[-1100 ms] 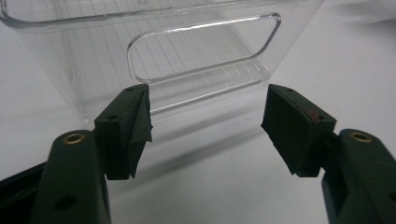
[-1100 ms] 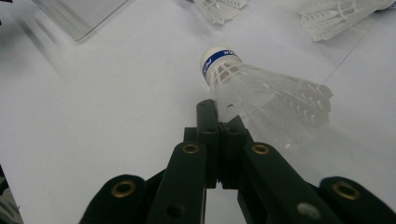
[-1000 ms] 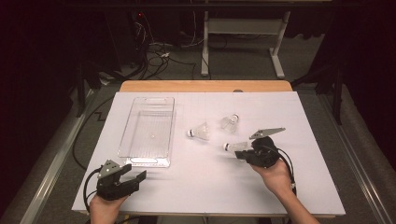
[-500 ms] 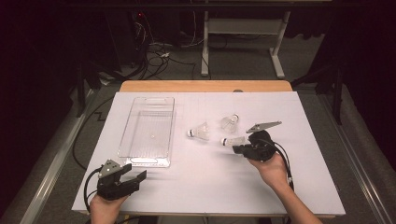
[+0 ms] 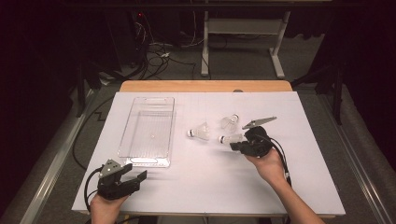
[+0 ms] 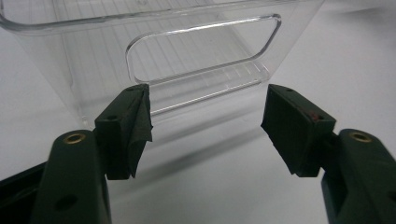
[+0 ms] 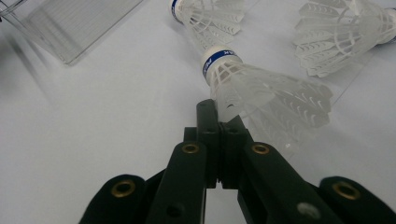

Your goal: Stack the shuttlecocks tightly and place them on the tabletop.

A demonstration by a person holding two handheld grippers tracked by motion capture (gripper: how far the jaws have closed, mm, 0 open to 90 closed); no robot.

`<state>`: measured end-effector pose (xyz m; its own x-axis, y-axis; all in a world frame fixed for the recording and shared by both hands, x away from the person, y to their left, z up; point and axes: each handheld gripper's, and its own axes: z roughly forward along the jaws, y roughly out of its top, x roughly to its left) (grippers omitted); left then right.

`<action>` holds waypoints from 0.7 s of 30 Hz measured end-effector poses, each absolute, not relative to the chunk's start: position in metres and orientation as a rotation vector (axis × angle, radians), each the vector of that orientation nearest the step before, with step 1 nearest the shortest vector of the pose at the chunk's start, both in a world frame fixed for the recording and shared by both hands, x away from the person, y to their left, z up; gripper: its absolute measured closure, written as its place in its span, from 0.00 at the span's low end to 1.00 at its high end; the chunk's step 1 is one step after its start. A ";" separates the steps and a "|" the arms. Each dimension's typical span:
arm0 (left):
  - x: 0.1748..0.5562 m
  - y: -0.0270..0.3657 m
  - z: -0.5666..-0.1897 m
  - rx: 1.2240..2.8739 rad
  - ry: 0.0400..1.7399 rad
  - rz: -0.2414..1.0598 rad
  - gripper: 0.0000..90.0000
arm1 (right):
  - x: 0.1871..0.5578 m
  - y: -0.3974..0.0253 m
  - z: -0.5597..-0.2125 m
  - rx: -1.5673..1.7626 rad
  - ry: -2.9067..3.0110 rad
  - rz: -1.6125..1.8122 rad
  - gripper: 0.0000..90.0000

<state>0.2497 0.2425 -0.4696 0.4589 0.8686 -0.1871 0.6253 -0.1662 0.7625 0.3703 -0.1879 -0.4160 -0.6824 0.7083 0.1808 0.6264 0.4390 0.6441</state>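
Left black two-jaw gripper point(image 5: 122, 179), held in the left hand point(image 5: 106, 209) at the 7 o'clock corner of the high view: fingers point(image 6: 128, 130) spread wide apart, pointing toward 2 o'clock. Right black two-jaw gripper point(image 7: 219, 122), held in the right hand point(image 5: 270, 165) at 4 o'clock: fingers pressed together, pointing toward 9 o'clock; right forearm point(image 5: 299, 203) enters from the bottom edge.

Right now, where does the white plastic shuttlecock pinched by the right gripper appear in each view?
High view: white plastic shuttlecock right of centre, at the right gripper.
Right gripper view: centre, its skirt pinched between the closed black fingers.
Left gripper view: not in this picture.
Shared landmark: the clear plastic bin, at upper left in the right gripper view and straight ahead in the left gripper view.
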 end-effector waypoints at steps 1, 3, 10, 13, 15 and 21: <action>0.250 0.242 -0.470 1.887 1.255 0.373 0.37 | 0.371 -0.188 -0.416 1.198 2.568 1.066 1.00; 0.250 0.242 -0.470 1.888 1.256 0.373 0.37 | 0.373 -0.187 -0.417 1.205 2.568 1.070 1.00; 0.250 0.242 -0.470 1.889 1.256 0.374 0.37 | 0.376 -0.185 -0.419 1.216 2.568 1.080 1.00; 0.250 0.242 -0.470 1.890 1.255 0.375 0.37 | 0.377 -0.185 -0.418 1.216 2.569 1.079 1.00; 0.250 0.242 -0.470 1.890 1.254 0.375 0.37 | 0.378 -0.185 -0.418 1.216 2.566 1.084 1.00; 0.250 0.242 -0.470 1.890 1.253 0.373 0.37 | 0.382 -0.183 -0.419 1.226 2.561 1.087 1.00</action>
<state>0.2499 0.2419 -0.4695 0.4610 0.8679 -0.1850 0.6254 -0.1698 0.7616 0.3819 -0.1828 -0.4188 -0.6705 0.7136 0.2029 0.6417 0.4205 0.6414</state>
